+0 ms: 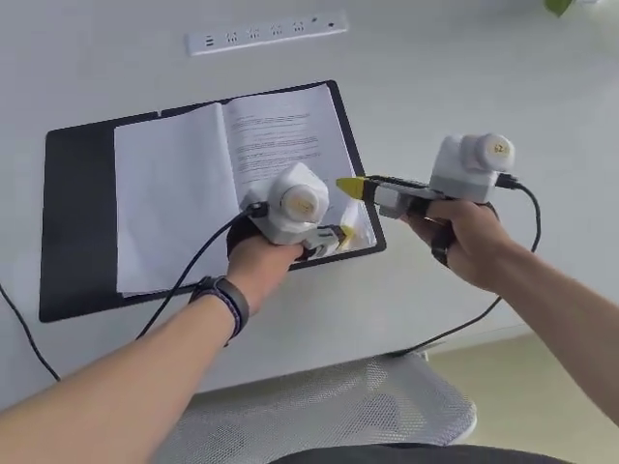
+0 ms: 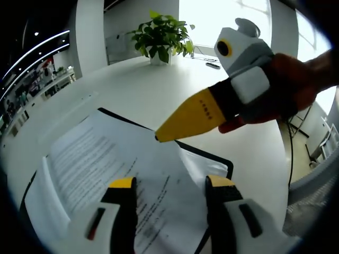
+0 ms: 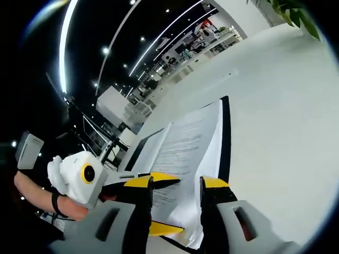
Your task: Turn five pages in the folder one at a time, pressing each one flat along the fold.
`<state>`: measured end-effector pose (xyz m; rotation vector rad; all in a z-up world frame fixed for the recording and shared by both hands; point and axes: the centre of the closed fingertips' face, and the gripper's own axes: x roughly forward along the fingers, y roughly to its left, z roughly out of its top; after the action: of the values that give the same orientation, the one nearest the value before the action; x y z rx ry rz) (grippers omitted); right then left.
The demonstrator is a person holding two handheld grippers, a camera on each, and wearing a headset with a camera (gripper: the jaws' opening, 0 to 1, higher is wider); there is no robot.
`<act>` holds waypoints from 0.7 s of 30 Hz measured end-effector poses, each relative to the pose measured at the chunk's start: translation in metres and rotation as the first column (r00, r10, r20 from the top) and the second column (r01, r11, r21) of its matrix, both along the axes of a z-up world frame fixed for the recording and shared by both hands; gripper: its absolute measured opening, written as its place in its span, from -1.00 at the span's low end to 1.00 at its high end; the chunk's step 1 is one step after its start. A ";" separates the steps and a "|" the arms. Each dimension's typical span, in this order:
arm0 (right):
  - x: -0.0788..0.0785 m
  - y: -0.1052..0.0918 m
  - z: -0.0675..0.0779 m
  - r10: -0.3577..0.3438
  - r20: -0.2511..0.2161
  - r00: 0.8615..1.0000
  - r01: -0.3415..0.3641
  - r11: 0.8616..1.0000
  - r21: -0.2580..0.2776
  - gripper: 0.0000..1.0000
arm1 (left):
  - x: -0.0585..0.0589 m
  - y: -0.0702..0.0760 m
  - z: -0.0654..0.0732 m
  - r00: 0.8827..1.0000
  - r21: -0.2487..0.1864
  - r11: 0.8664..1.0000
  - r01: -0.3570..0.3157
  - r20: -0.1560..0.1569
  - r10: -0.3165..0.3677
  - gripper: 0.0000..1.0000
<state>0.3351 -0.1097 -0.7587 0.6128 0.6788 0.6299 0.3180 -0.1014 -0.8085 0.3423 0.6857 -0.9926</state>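
Head view: the open folder [image 1: 77, 242] lies on the white tabletop [image 1: 464, 77], the left tool [image 1: 334, 239] over the lower right corner of its printed page [image 1: 280, 135] and the right tool [image 1: 350, 185] at 1 o'clock from it, tip at the folder's right edge. Left gripper view: the left tool's jaws are spread above the page, gripping nothing; the right tool enters from 2 o'clock. Right gripper view: the right tool's jaws stand narrowly apart, empty, folder at 12 o'clock, left tool at 9 o'clock.
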 end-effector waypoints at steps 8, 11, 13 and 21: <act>-0.001 0.004 -0.014 -0.023 -0.042 0.999 0.023 1.000 -0.007 -0.64 | 0.000 0.000 0.000 1.000 -0.001 1.000 0.000 -0.003 0.000 0.04; 0.000 0.004 -0.015 -0.032 -0.038 0.999 0.031 0.999 -0.016 -0.76 | 0.000 0.000 0.000 1.000 0.000 1.000 0.003 -0.006 -0.003 0.03; 0.001 0.002 -0.015 -0.038 -0.038 0.999 0.037 0.999 -0.014 -0.82 | 0.000 0.000 0.000 1.000 0.000 1.000 0.001 -0.007 -0.001 0.02; 0.003 0.001 -0.015 -0.048 -0.045 0.998 0.047 0.999 -0.012 -0.94 | 0.000 0.000 0.001 1.000 -0.003 1.000 -0.002 -0.016 0.001 0.02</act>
<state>0.3379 -0.1090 -0.7737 0.6333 0.7074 0.5691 0.3184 -0.1016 -0.8071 0.3310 0.6988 -0.9960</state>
